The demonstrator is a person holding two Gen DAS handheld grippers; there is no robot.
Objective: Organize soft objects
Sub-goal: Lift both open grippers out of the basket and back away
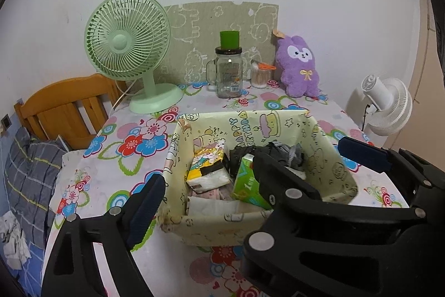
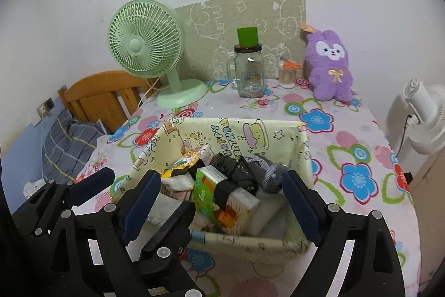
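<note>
Flowered tablecloth (image 2: 347, 130) covers our table, with a green fan (image 2: 144, 46) and purple plush rabbit (image 2: 331, 66) at the back. Our yellow fabric basket (image 2: 278, 130) sits mid-table, holding tissue packs (image 2: 214, 185) and dark socks (image 2: 250, 171). Our left gripper (image 1: 250, 171) and right gripper (image 2: 222, 194) hover over it, both spread, grasping nothing.

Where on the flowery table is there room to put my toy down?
Bare cloth lies between the green fan and the yellow box, and right of the box toward the table edge. The back is crowded: glass jar, swab cup, purple bunny.
</note>
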